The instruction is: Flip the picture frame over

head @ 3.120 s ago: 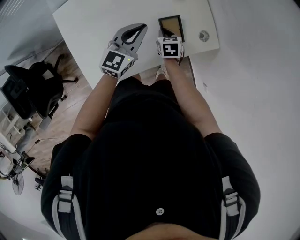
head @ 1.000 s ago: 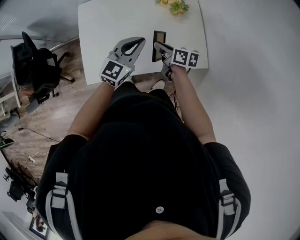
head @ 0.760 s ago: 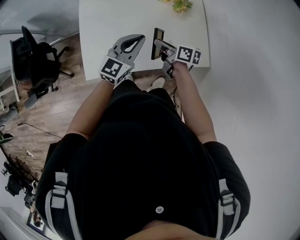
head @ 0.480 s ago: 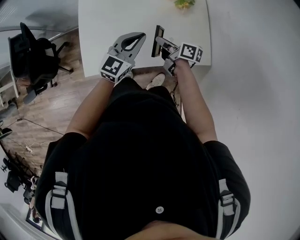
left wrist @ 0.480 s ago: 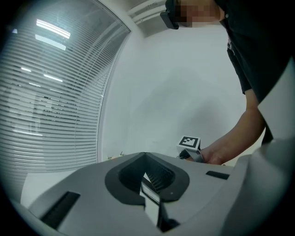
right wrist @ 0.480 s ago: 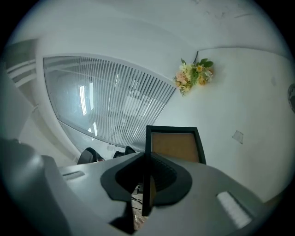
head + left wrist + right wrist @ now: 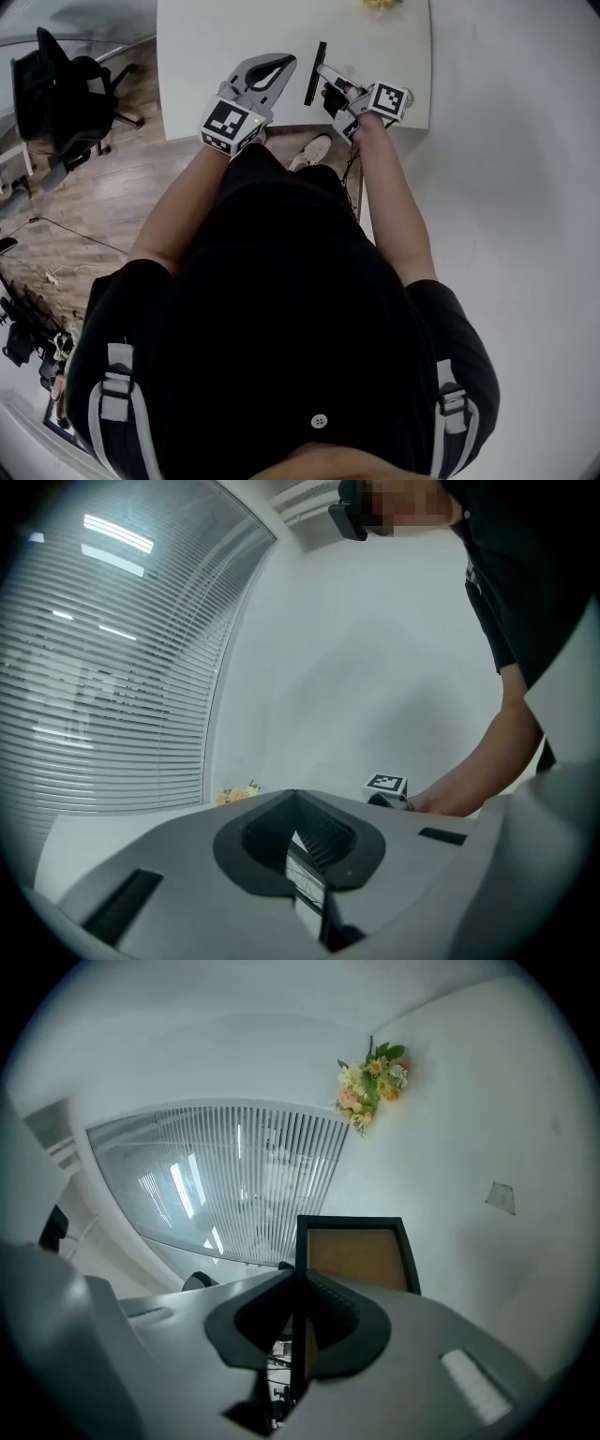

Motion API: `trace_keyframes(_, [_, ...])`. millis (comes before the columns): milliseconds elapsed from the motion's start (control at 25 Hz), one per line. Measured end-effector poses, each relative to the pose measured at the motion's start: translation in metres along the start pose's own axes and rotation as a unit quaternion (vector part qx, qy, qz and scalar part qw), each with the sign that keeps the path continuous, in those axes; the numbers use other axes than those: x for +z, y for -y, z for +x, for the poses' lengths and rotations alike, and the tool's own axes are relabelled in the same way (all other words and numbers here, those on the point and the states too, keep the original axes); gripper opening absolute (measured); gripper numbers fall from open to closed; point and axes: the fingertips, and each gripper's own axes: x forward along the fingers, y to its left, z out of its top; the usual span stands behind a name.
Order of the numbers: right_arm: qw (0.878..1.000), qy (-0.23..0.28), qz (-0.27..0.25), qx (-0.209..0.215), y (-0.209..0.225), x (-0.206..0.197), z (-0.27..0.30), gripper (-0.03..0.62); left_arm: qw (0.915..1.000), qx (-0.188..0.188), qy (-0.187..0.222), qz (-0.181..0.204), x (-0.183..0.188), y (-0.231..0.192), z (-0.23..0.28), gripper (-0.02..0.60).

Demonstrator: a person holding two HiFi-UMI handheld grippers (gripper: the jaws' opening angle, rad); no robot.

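Now stood on edge — picture frame upright near the worktop front edge.
Its thin rim is pinched by the right gripper fingers — judged stiff, light, slippery-edged; the left gripper fingers are pressed together.

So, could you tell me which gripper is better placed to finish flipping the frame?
Right. The right gripper grips the frame, held on edge over the table; the left gripper is shut, empty, beside it.

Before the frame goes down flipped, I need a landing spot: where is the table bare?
Bare: the table left of the left hand-held gripper, and the strip between frame and flowers. Crowded: the near edge, where the right hand-held gripper holds the frame.
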Motion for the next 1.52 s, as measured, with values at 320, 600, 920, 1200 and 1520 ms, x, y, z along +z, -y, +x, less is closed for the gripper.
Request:
trace_keyframes(320, [0.999,-0.051,-0.008,0.018,0.021,-0.011,0.006,0.051,0.9999,0.012,-0.008,-0.003,-0.02,-0.004,0.002,0.005])
trace_keyframes(600, [0.996,-0.071,0.013,0.048,0.036,-0.015,0.014,0.051,0.9998,0.014,-0.013,-0.004,-0.034,-0.002,0.009,0.005])
trace_keyframes(920, [0.995,-0.053,0.043,0.067,0.047,-0.006,0.02,0.051,0.9998,0.011,-0.017,-0.008,-0.041,-0.006,0.015,0.005])
trace_keyframes(1200, [0.995,-0.046,0.044,0.079,0.046,0.001,0.013,0.052,0.9997,0.006,-0.02,-0.008,-0.037,-0.004,0.021,0.005])
trace_keyframes(1520, [0.999,-0.019,0.016,0.049,0.052,0.019,0.002,0.052,0.9999,-0.003,-0.016,0.001,-0.027,0.001,0.026,0.005])
